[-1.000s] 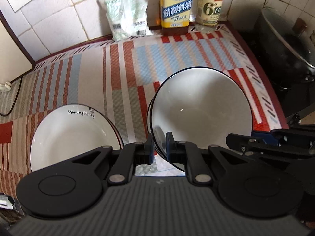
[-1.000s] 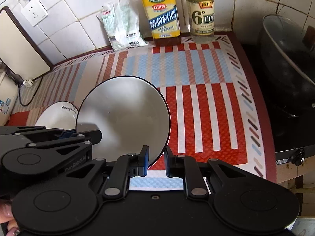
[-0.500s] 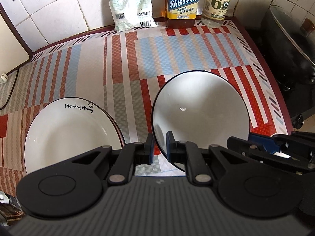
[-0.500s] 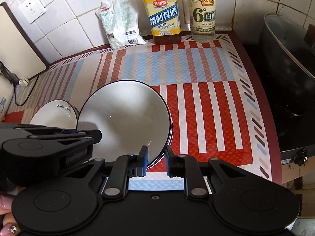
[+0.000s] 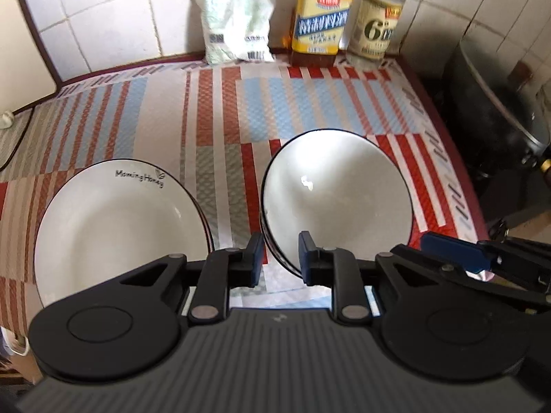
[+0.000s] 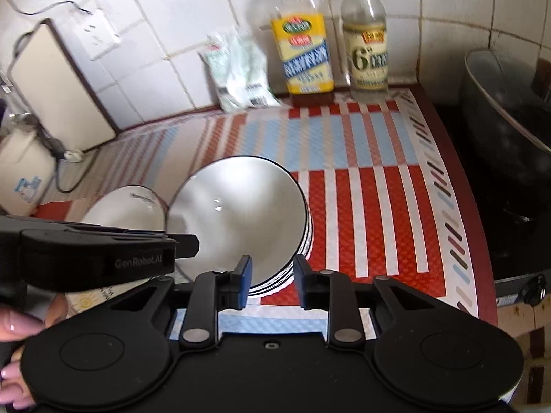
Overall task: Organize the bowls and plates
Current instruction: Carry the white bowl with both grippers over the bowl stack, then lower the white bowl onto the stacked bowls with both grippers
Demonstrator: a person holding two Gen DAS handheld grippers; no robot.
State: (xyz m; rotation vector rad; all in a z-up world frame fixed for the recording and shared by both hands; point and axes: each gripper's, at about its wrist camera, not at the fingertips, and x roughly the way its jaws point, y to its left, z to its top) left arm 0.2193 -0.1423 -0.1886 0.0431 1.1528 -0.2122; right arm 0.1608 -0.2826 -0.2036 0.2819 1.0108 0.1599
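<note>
Left tongs (image 5: 278, 255): jaws parted by a moderate gap, nothing clamped. The near rim of the bowl stack (image 5: 335, 199) shows in the gap between the two blue pads, but whether either pad touches it cannot be told.

Right tongs (image 6: 271, 279): jaws parted to about the same width, nothing clamped. The near edge of the same bowl stack (image 6: 237, 220) sits in the gap, and contact cannot be confirmed. In the left wrist view the right tongs enter from the lower right, just beside the stack's right edge.

Bowl stack: white bowls with dark rims, nested, standing on the striped mat (image 5: 220, 127) at the near part of the desk. Several rims are visible along the right side in the right wrist view.

Plate (image 5: 117, 227): white, dark rim, lettered "Morning Honey", lying on the mat just left of the bowl stack. It appears to rest on at least one more plate, though this is not clear.

Rear of desk, against the tiled wall (image 6: 165, 34): a plastic bag (image 5: 234, 24), a yellow-labelled bottle (image 5: 322, 17) and a clear bottle marked "6" (image 5: 377, 24), side by side. A dark pot (image 6: 506, 120) stands to the right of the mat. A wall socket (image 6: 98, 34) is at upper left.
</note>
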